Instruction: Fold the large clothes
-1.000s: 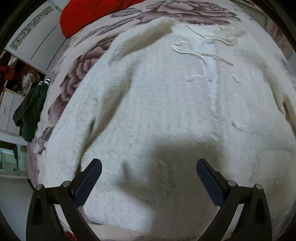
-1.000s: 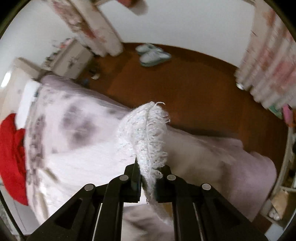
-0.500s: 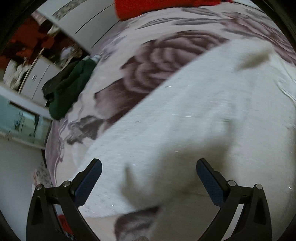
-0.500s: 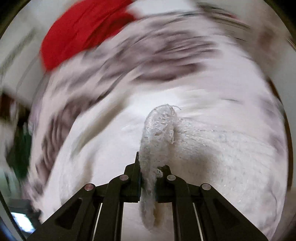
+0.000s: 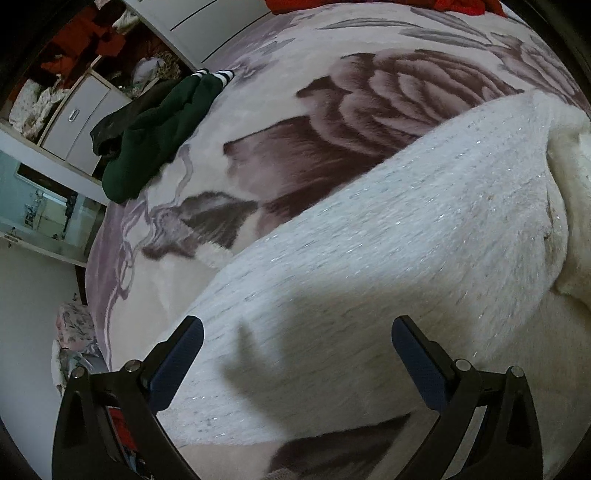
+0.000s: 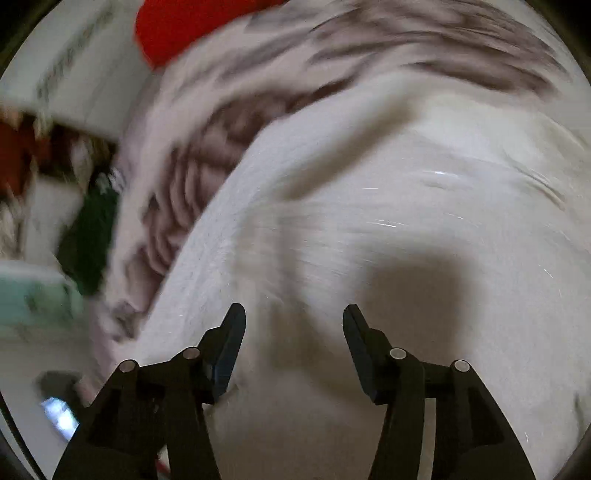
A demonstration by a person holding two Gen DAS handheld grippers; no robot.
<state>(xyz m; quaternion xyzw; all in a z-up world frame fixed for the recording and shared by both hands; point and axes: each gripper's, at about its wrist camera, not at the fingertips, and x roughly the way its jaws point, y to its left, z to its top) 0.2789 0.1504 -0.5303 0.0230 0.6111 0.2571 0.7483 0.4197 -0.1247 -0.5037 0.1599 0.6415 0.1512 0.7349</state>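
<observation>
The white sweater lies spread on the bed, over the flowered blanket, and fills the near and right part of both views. In the left wrist view its folded edge runs as a long slant from the near left up to the far right, with bare blanket beyond it to the far left; a fluffier cream part of the sweater shows at the far right. The left gripper hangs just over the near end of that slant, jaws spread wide and holding nothing, so the edge lies directly ahead and a little left of it. The right gripper is also over the sweater, jaws parted and empty, though that view is smeared and I cannot tell which fold sits below it. A dark green garment lies well apart at the far left, and a red cloth at the far end. The left gripper looks nearer the free edge, so the next fold probably starts there.
</observation>
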